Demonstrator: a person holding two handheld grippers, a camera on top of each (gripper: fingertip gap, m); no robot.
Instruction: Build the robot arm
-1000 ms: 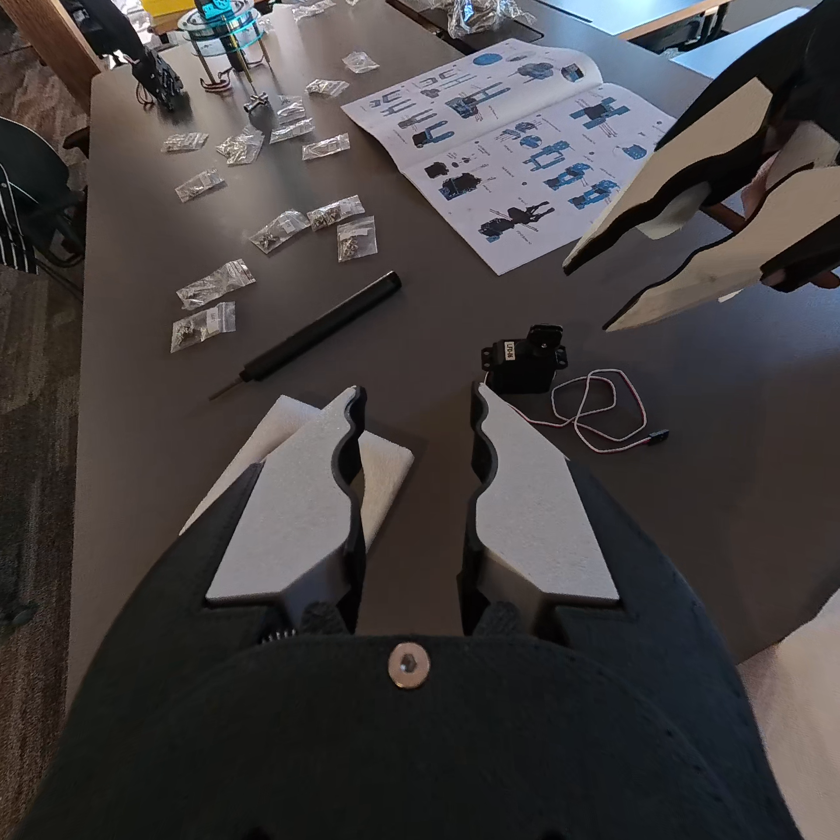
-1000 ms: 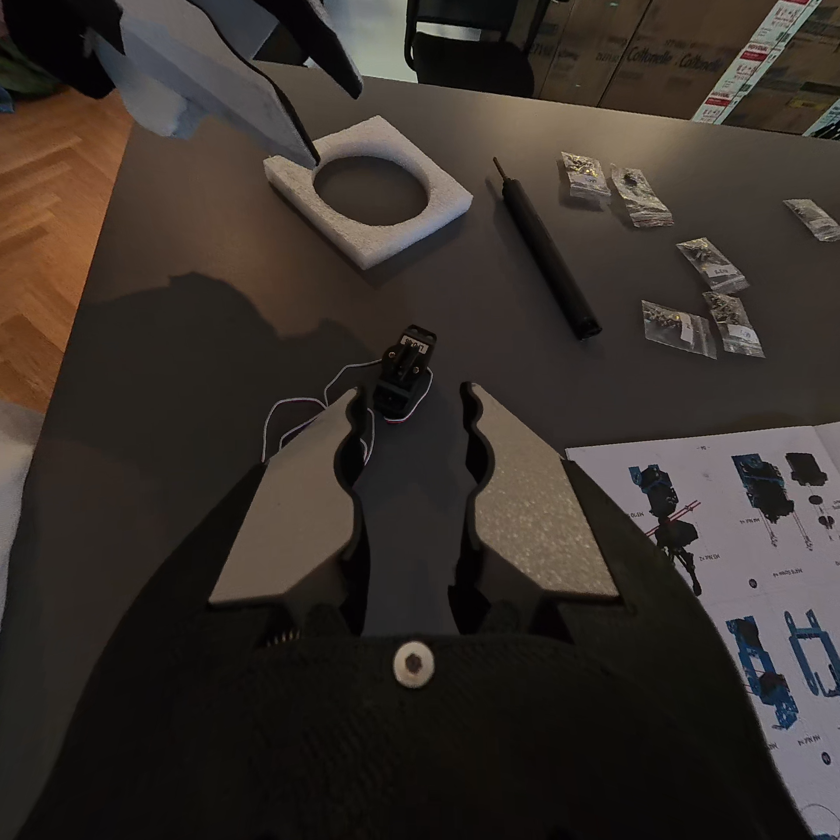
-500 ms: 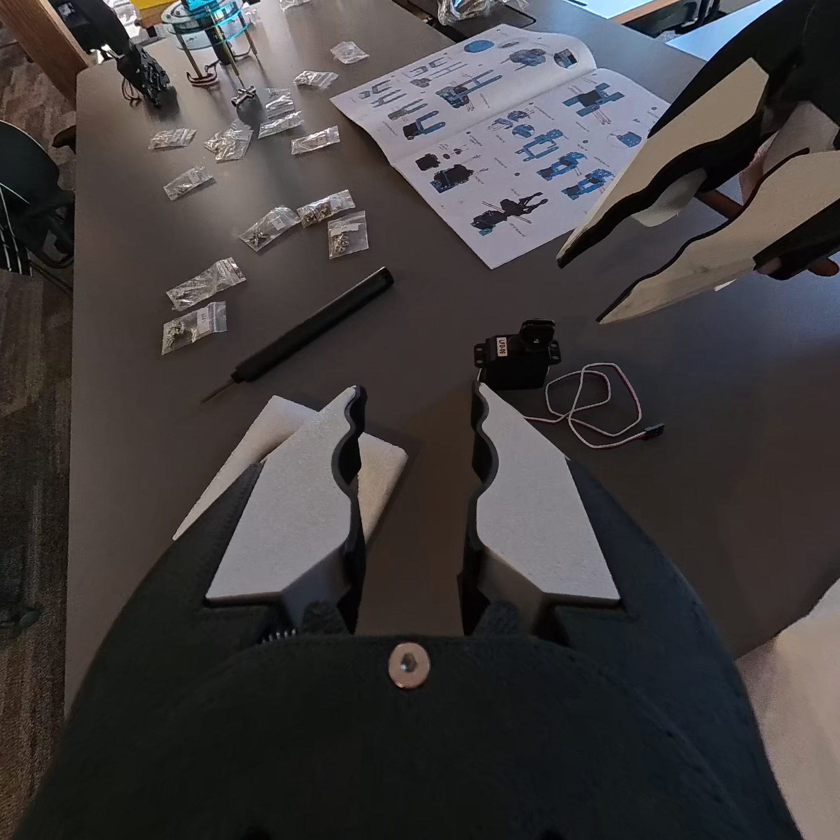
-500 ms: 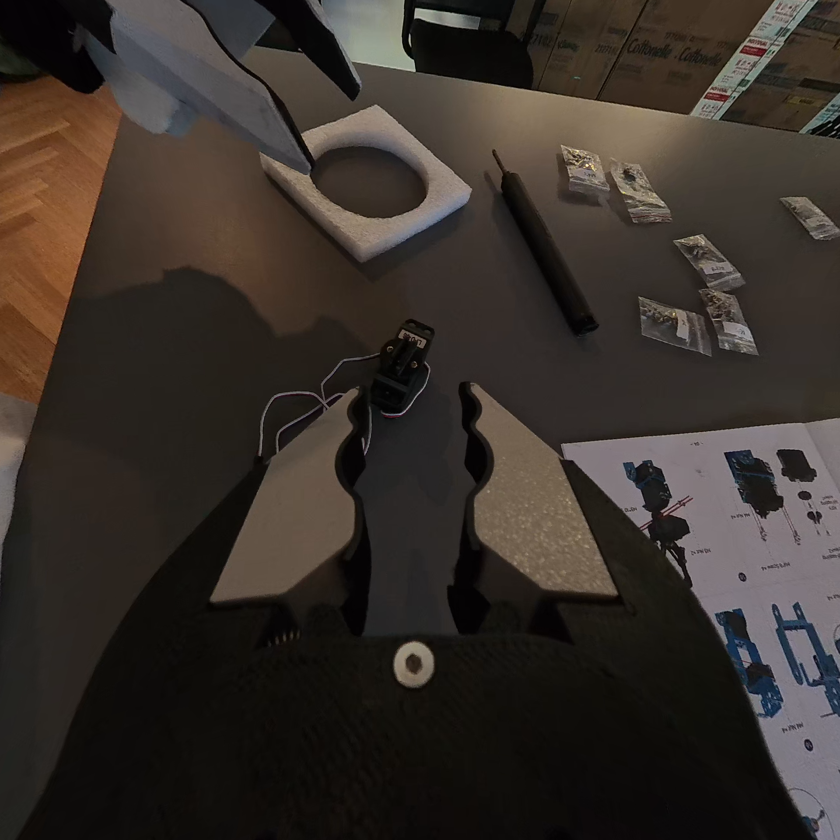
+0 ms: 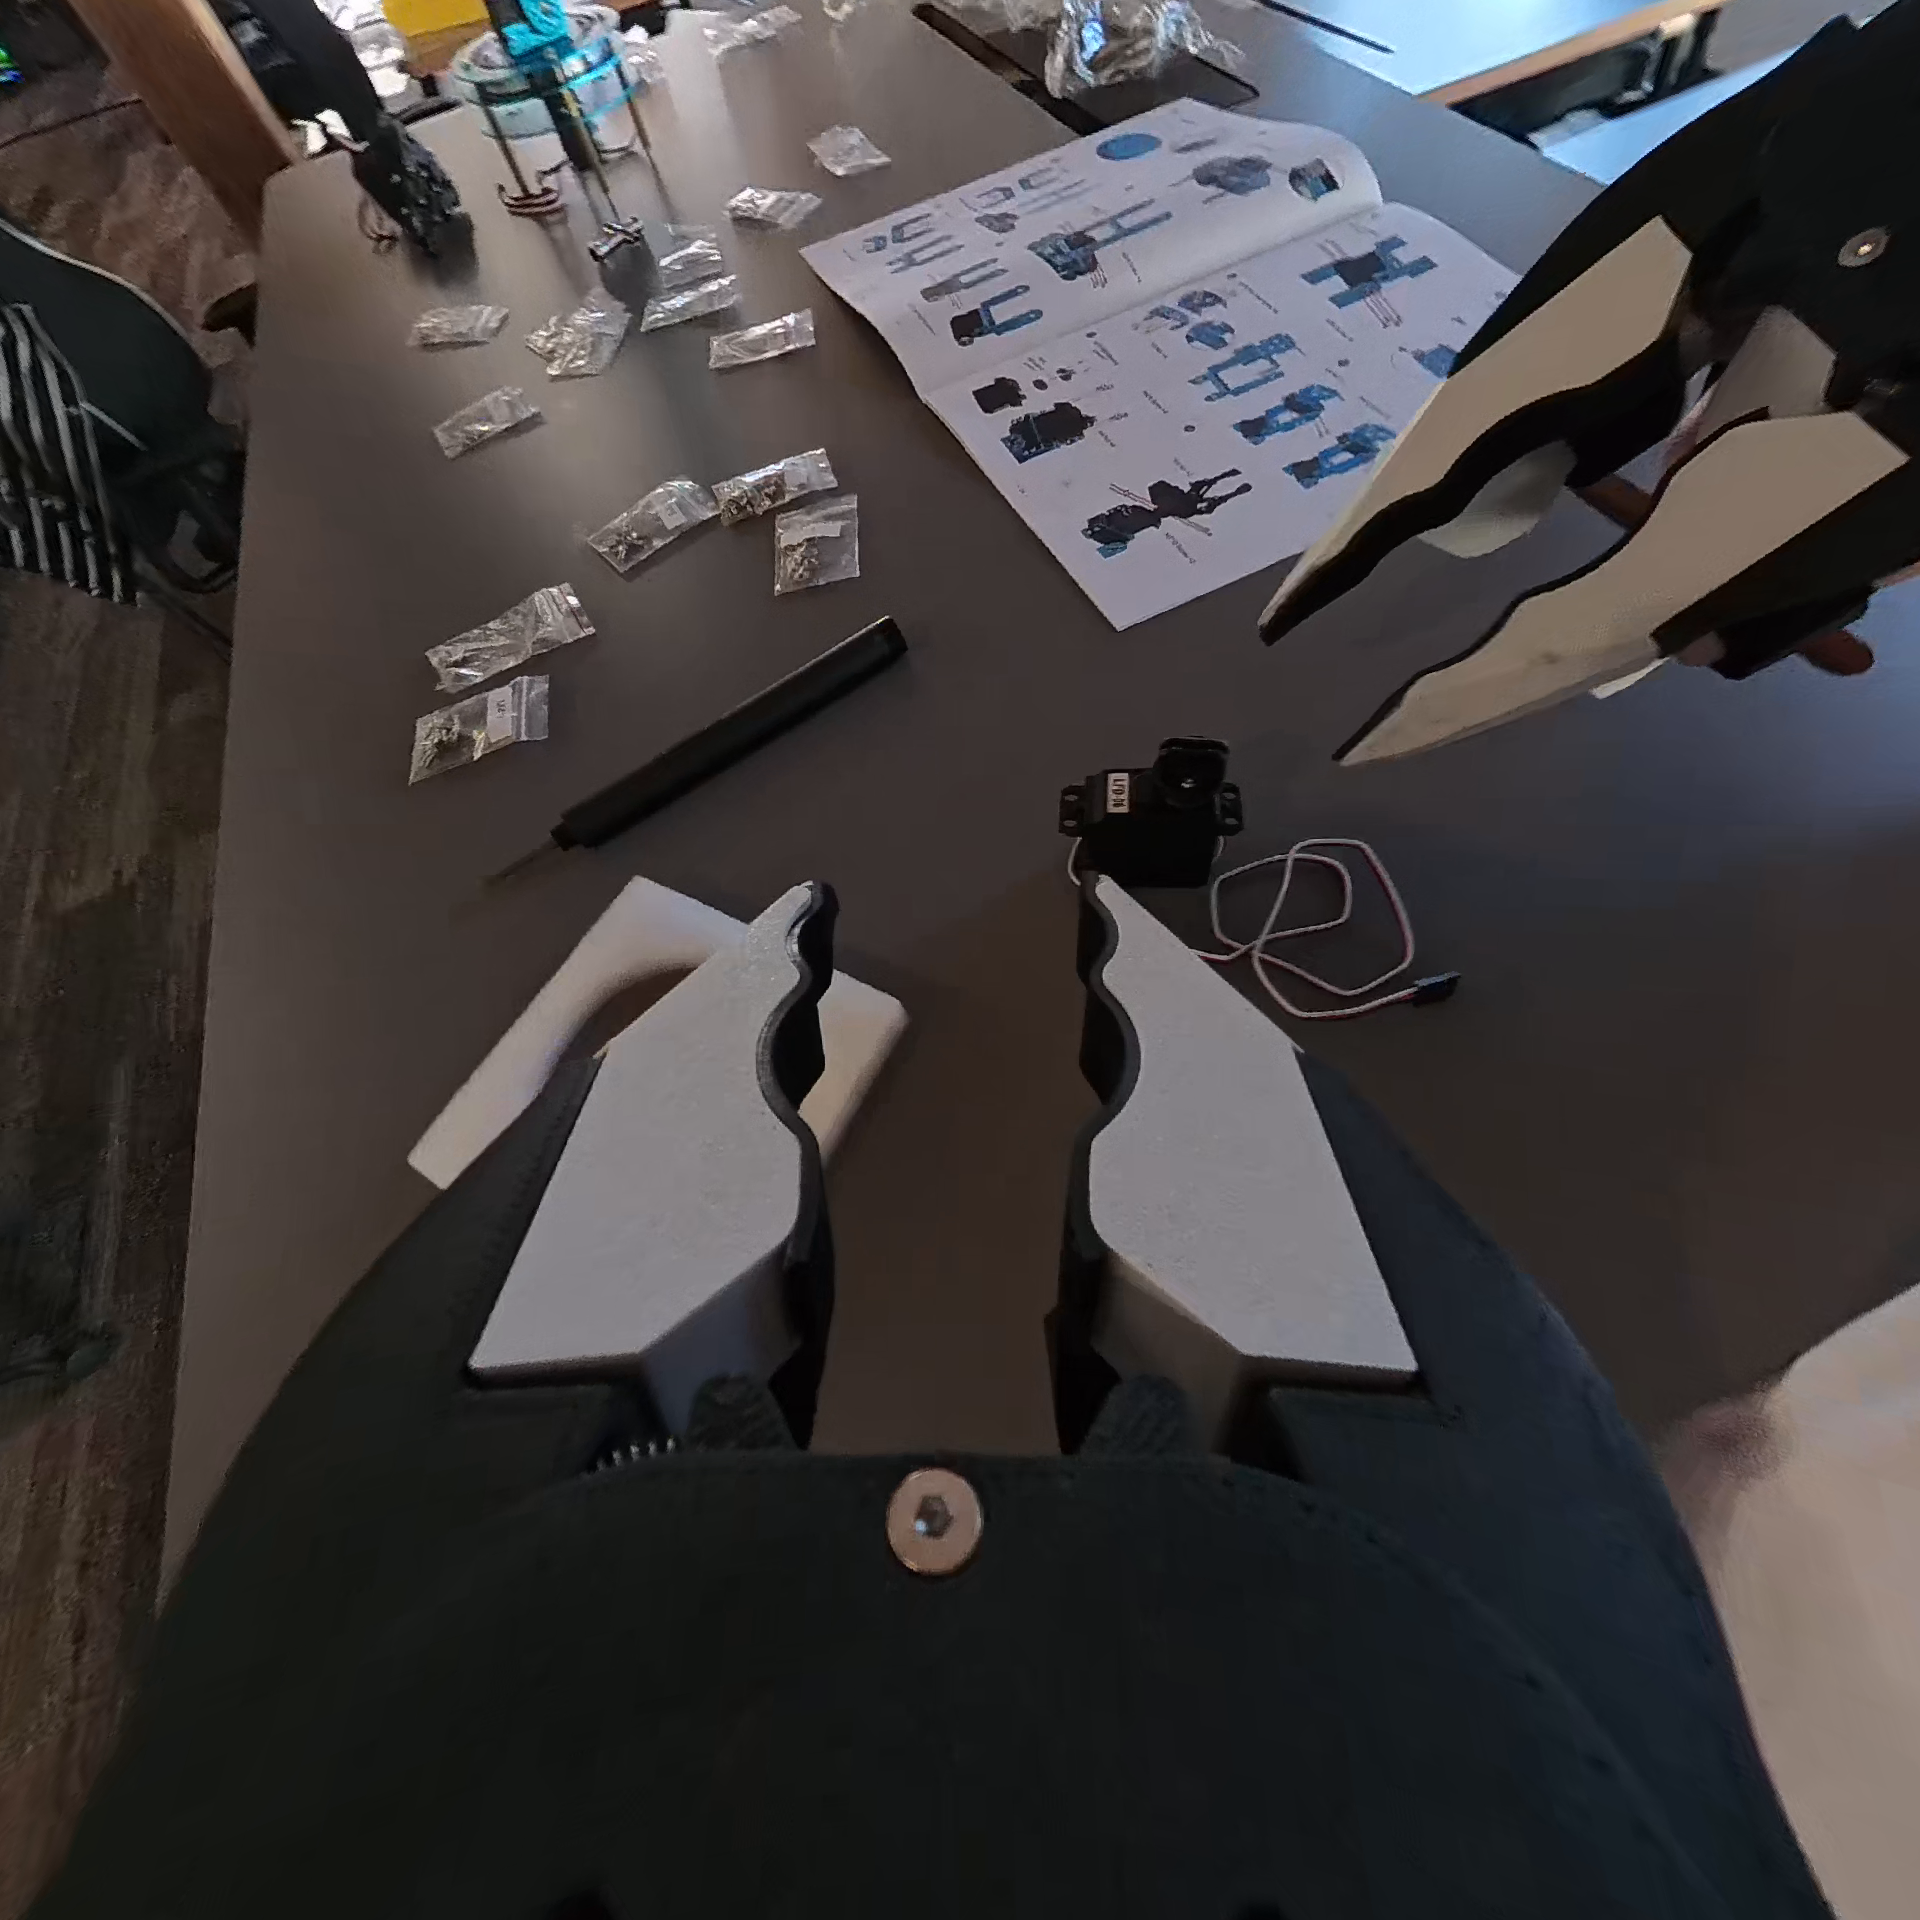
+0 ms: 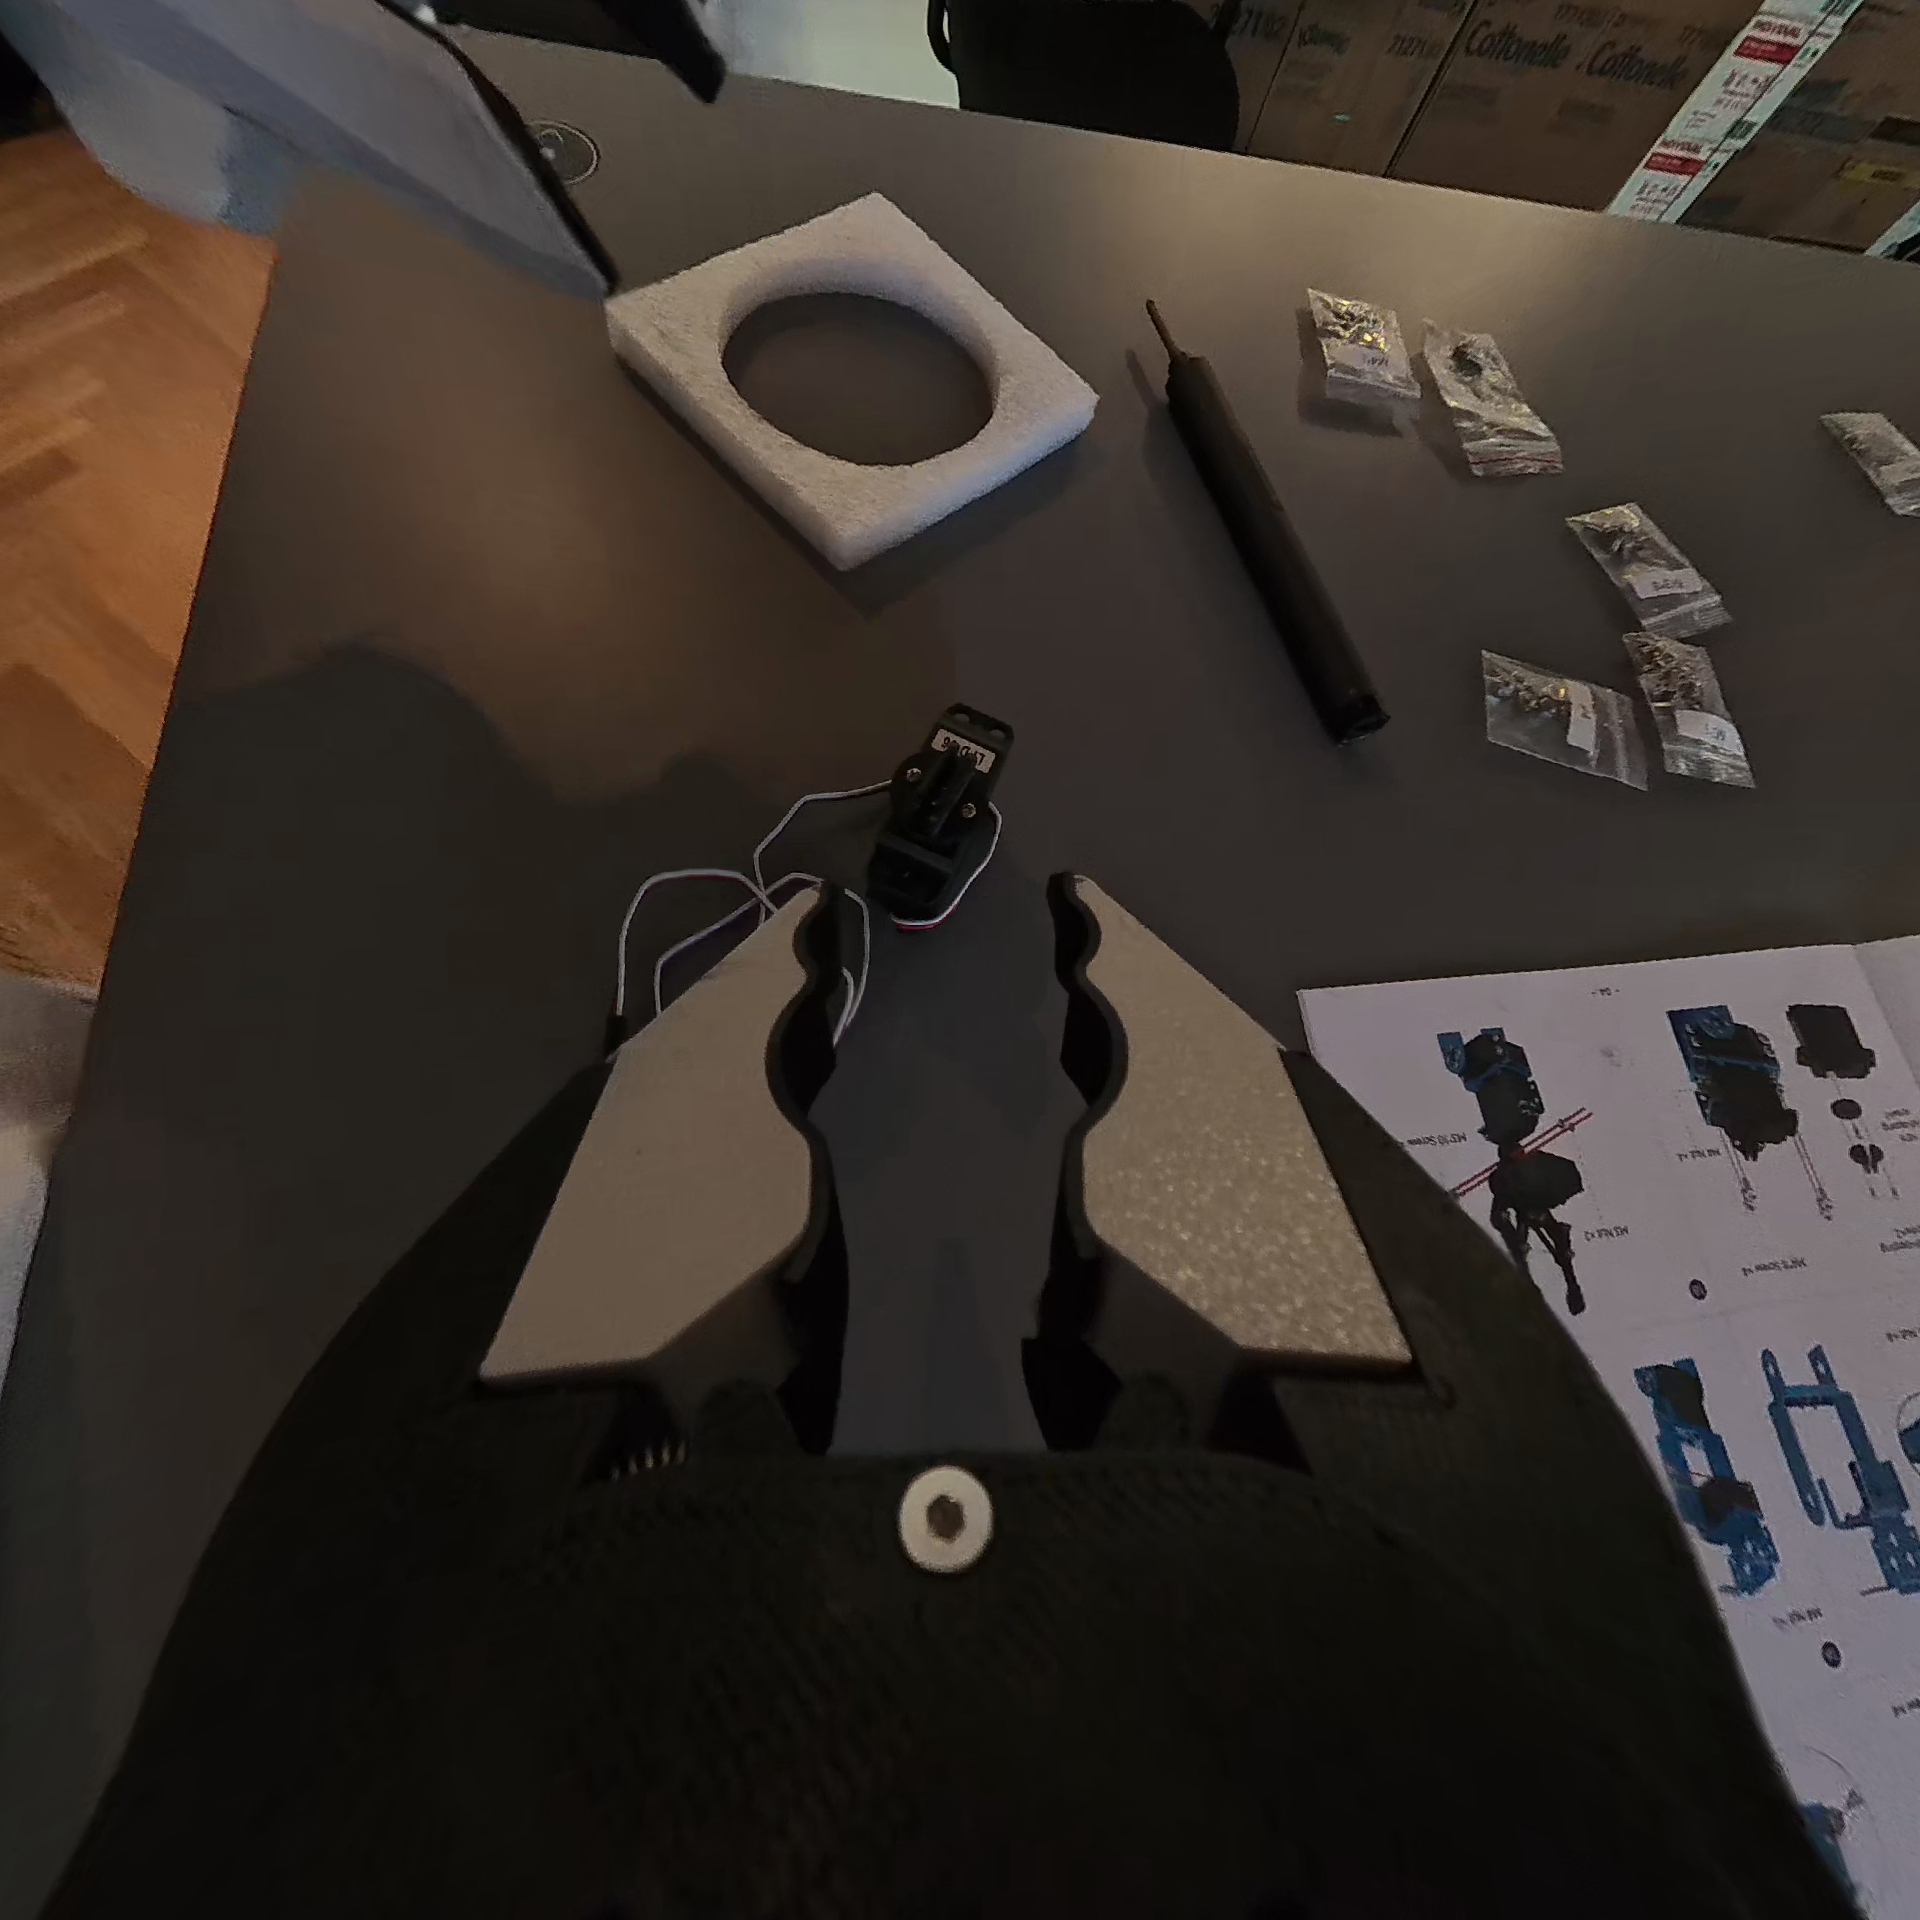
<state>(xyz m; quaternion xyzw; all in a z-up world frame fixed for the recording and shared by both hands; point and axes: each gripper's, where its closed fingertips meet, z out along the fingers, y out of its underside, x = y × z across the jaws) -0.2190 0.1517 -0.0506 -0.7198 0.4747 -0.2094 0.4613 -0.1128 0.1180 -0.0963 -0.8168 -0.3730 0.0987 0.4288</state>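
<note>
A small black servo motor (image 5: pixel 1148 821) with a thin looped wire (image 5: pixel 1309 935) lies on the dark table (image 5: pixel 1558 1039). My left gripper (image 5: pixel 951 899) is open and empty above the table, its right fingertip close to the servo. Its left finger hangs over a white foam square with a round hole (image 5: pixel 862 1039). My right gripper (image 6: pixel 940 894) is open and empty, just short of the servo (image 6: pixel 940 821), its left finger over the wire (image 6: pixel 707 914). The right gripper also shows in the left wrist view (image 5: pixel 1309 691), above and right of the servo.
A black screwdriver (image 5: pixel 727 738) lies left of the servo. Several small clear bags of screws (image 5: pixel 717 520) are scattered beyond it. An open instruction booklet (image 5: pixel 1174 343) lies at the right. A small stand and parts (image 5: pixel 551 94) sit at the far end. The foam square (image 6: pixel 852 374) shows in the right wrist view.
The right gripper has pulled back and up a little from the servo. The left gripper has shifted slightly; the table's contents have not moved. Both grippers stay open.
</note>
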